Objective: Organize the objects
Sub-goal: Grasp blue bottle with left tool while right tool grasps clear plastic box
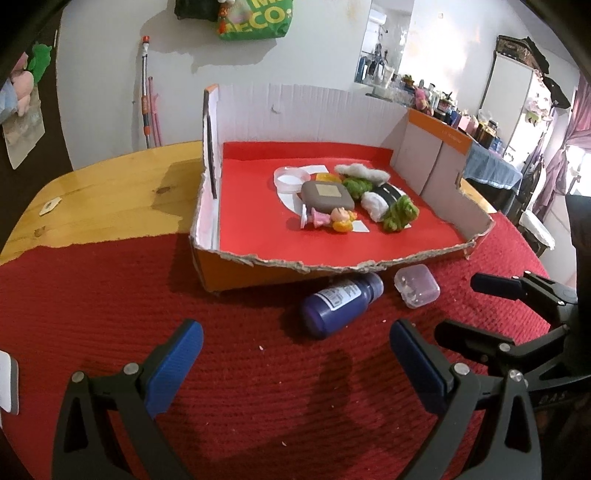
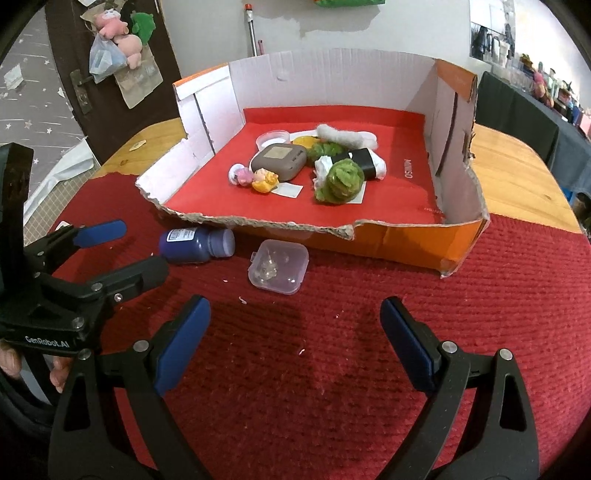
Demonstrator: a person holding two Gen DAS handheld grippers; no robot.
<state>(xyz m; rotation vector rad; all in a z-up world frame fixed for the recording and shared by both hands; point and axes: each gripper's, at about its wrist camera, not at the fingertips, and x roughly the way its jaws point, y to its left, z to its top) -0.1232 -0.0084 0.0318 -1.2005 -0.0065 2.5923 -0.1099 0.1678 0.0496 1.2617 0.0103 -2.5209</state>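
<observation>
Left gripper (image 1: 295, 354): jaws spread wide, nothing between them, poised above the red knitted mat (image 1: 110, 314) on the wooden surface (image 1: 110, 192). Right gripper (image 2: 295, 332): jaws likewise spread, empty, over the same mat.

Torn-edged cardboard box (image 2: 388, 243), orange outside, white inside, red-lined floor, set at the mat's far edge. Inside, clustered near the centre: grey rounded case (image 2: 279, 160), small doll figurine (image 2: 264, 180), green crinkled ball (image 2: 341, 181), black-and-white roll (image 2: 365, 166), clear round lid (image 2: 272, 138), grey-white wool tuft (image 2: 340, 134).

Outside the box, on the mat just before its torn front wall: dark blue bottle (image 1: 338, 302) lying on its side, cap toward the box; clear plastic hinged case (image 2: 279, 265) just beside it, apart from the bottle.

Background: plush toys (image 2: 118, 33) hanging on a dark door, green bag (image 1: 255, 18) on the wall.
</observation>
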